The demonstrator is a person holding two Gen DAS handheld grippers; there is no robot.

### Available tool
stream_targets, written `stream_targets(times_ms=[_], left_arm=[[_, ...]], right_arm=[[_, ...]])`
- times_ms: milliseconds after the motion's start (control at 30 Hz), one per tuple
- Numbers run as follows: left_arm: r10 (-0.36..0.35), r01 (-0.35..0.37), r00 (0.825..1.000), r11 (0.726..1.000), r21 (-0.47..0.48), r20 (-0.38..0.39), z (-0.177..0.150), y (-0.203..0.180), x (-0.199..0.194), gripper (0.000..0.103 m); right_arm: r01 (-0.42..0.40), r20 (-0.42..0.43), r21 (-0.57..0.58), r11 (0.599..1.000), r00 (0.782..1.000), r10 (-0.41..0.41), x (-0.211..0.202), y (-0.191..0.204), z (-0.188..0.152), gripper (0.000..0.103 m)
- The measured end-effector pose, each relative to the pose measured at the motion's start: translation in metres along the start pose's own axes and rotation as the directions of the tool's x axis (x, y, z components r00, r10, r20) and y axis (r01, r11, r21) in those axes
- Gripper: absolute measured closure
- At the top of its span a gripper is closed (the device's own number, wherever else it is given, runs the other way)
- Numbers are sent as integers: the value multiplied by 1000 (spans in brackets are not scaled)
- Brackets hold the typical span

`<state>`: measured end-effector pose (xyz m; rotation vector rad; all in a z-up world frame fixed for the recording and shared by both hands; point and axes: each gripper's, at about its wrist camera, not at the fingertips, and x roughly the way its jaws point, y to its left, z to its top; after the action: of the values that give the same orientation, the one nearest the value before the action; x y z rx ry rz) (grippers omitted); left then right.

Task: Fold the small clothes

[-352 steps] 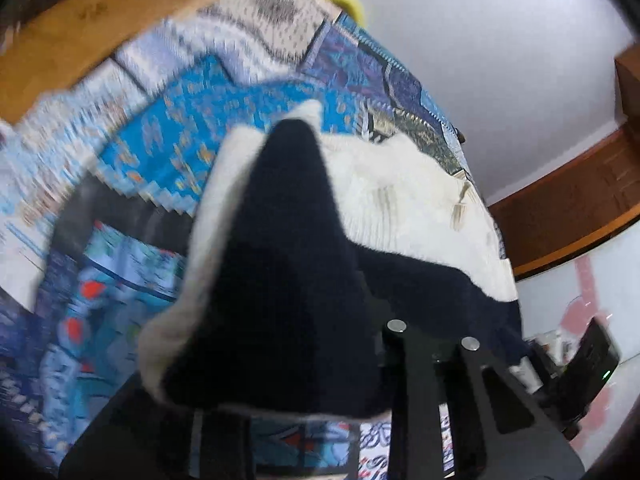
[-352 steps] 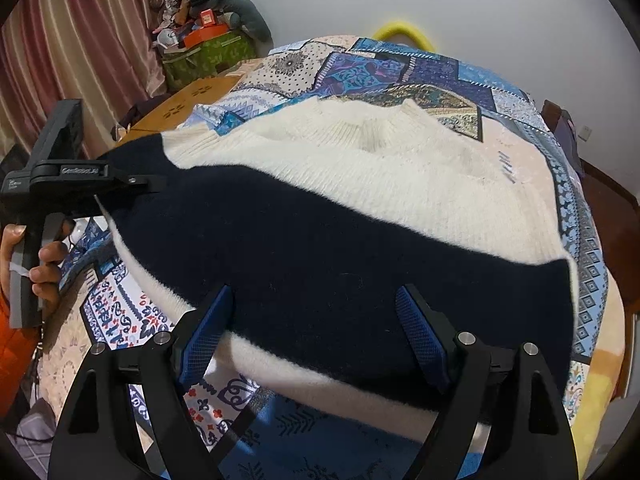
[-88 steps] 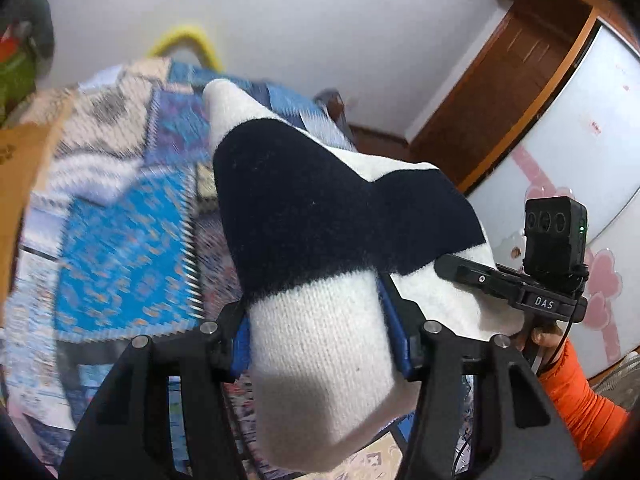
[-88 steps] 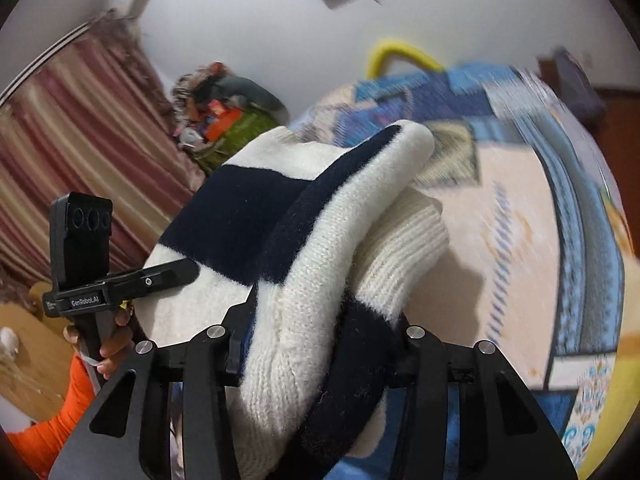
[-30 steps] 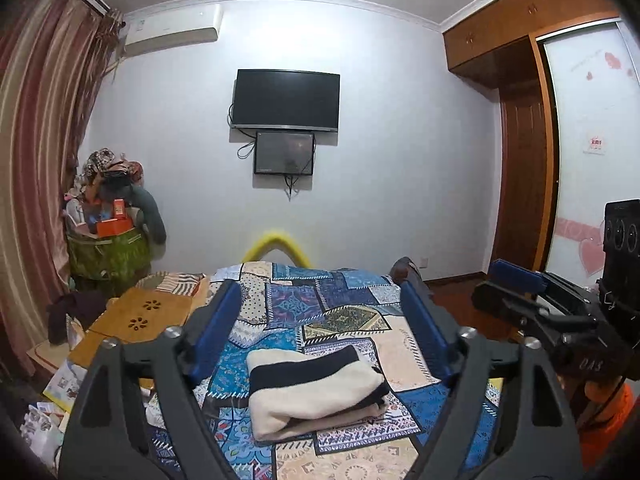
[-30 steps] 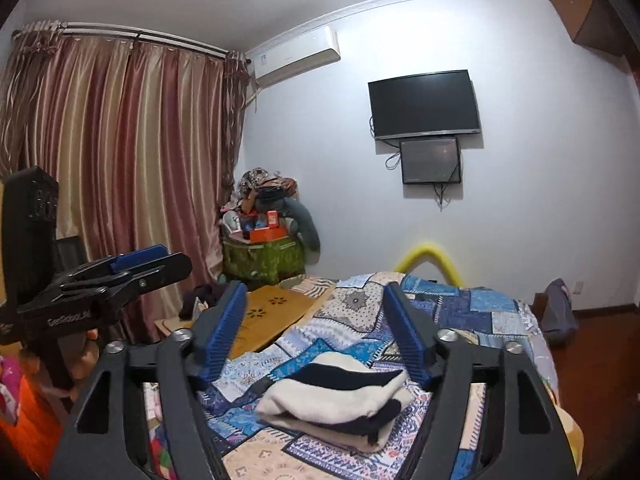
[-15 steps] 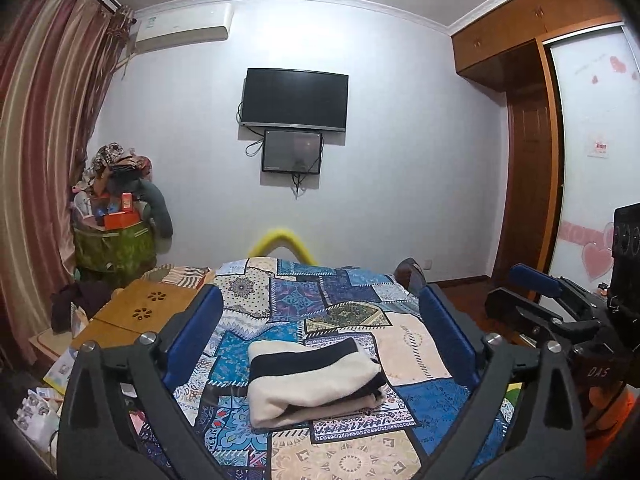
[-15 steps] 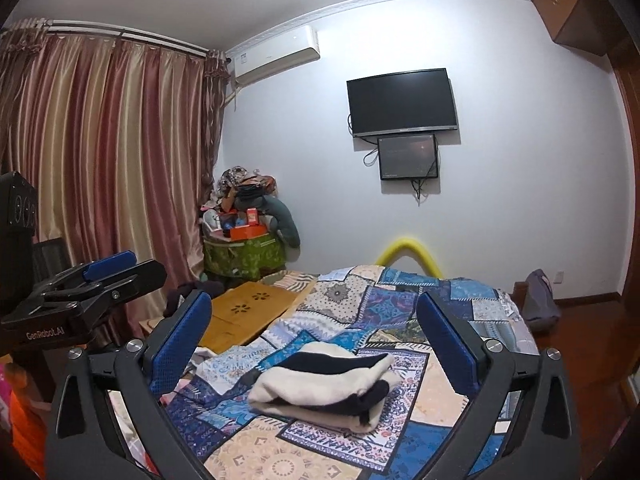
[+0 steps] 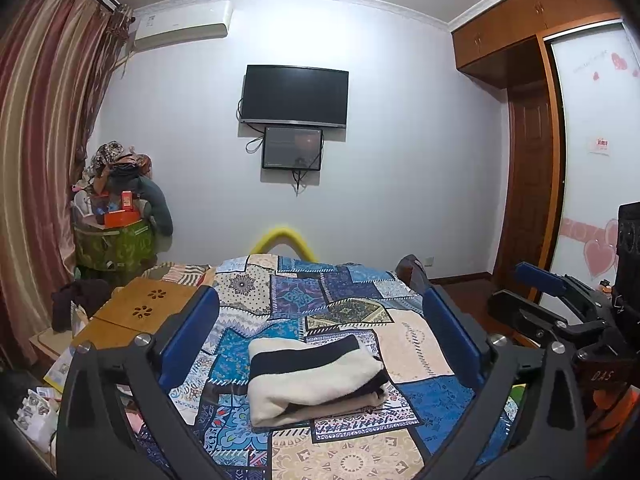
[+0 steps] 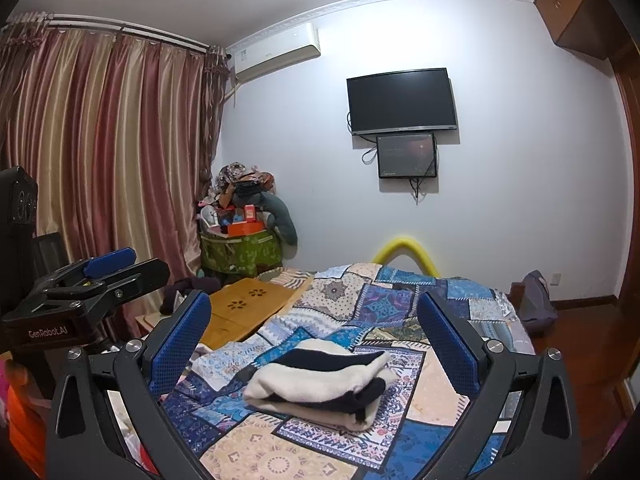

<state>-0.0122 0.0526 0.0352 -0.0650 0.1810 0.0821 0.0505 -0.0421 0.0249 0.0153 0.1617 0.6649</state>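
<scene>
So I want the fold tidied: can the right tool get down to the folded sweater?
Probably yes: the right tool is open and empty, and the folded sweater lies alone on the quilt, nothing between.

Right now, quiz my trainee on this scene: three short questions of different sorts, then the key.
1. True or false: the sweater lies folded on the quilt, held by neither gripper.
2. Multiple choice: the left gripper and right gripper are A) both open, B) both shut, C) one open, one shut.
3. Fill in: the sweater is cream with ____ stripes.

Key: 1 true; 2 A; 3 dark, black or navy.
</scene>
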Motion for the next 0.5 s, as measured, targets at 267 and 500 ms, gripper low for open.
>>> stream_targets(times_ms=[267, 500], left_arm=[[6, -6, 1000, 1000, 16, -24, -4, -1, 9, 0], [1, 0, 999, 1000, 18, -32, -4, -2, 13, 0]], right_arm=[[8, -14, 9, 1000, 1000, -8, 1, -5, -3, 1], [20, -23, 15, 1000, 1000, -19, 1, -8, -3, 1]])
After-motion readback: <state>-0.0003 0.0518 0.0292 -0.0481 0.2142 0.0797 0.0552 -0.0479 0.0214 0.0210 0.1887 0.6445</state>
